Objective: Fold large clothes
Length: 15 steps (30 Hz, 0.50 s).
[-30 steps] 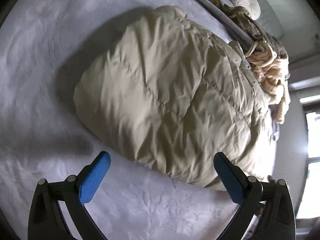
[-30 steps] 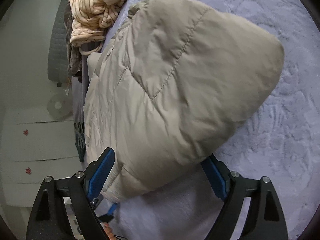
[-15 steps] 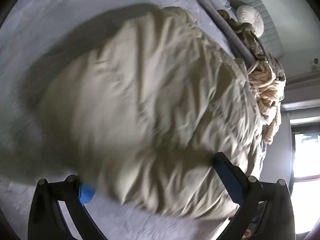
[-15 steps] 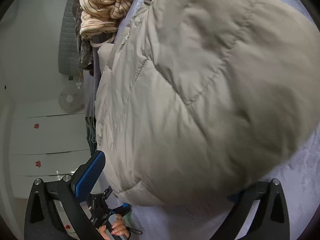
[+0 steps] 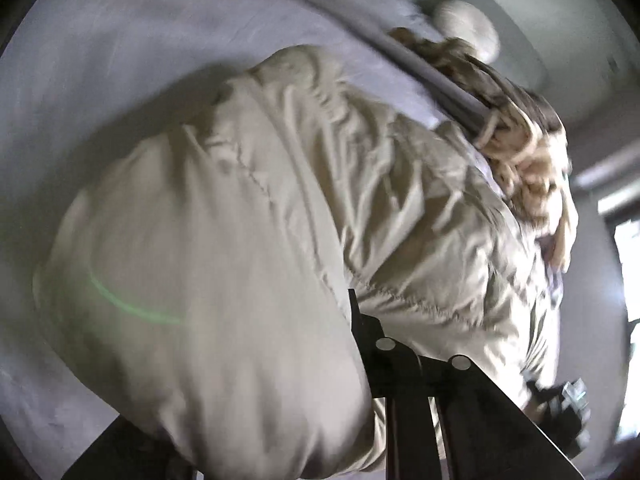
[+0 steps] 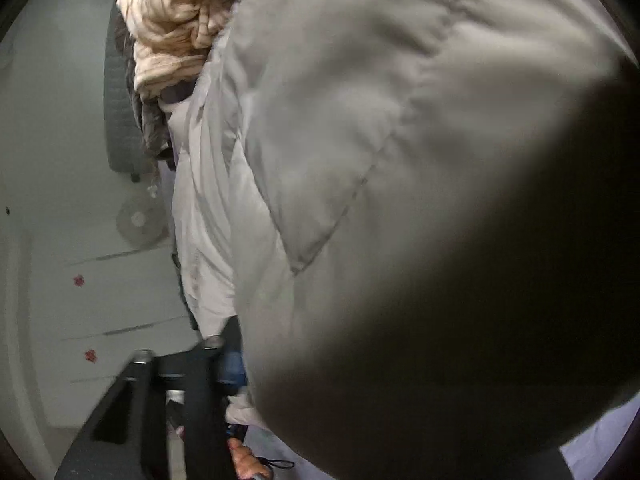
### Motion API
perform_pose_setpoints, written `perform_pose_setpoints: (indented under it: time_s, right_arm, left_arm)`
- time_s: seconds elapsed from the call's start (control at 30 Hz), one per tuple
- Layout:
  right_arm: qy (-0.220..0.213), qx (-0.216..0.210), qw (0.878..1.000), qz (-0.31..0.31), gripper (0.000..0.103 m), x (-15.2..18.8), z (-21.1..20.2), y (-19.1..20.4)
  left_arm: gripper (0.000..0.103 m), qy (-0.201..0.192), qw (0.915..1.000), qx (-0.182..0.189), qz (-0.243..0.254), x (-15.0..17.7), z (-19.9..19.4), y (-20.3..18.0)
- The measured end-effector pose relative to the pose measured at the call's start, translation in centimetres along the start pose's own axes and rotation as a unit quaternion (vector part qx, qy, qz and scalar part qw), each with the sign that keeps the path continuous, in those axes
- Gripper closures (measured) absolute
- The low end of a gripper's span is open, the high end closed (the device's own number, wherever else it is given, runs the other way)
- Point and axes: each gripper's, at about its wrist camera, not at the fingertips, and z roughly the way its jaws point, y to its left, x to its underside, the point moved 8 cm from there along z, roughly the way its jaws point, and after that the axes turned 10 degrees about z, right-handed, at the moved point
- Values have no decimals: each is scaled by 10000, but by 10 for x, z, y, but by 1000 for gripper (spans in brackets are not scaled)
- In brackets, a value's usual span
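One beige puffer jacket [image 5: 248, 216] fills both frames. One striped garment [image 6: 176, 28] lies upper left. Left gripper [image 5: 280, 392] and right gripper [image 6: 320, 364] each clench jacket fabric.

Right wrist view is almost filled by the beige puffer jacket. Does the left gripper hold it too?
Observer: It seems so. The left gripper has one finger near mid-view, pressed into the puffer jacket; the other finger is hidden.
Operator: Is there free bed beyond the jacket?
Observer: Yes, a wide stretch of lilac bed sheet lies bare there.
Operator: Where does the light come from?
Observer: From a bright window past the bed's edge.
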Motion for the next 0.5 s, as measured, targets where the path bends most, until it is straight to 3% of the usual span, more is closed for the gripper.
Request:
perform_pose_setpoints:
  time_s: [0.07,0.13,0.33,0.5]
  right_arm:
    - [-110,5,9997,-195,76,4,-7,6]
    - [-198,41,9989,-411,79,12,-15,12]
    - [-335,134,9973,-642,80,45,-41,10]
    - [-254,341,9974,-573,80,78,-62,-15]
  left_arm:
    - [84,-114,9991,-93,389,-2,-12,-8]
    - [84,-180,9976,-148,646,-5,-21,-15]
    - [84,-222,9897,-121,1412,7,-55,-25]
    - [84,-25,9886,-10,1503,53,-90,-9]
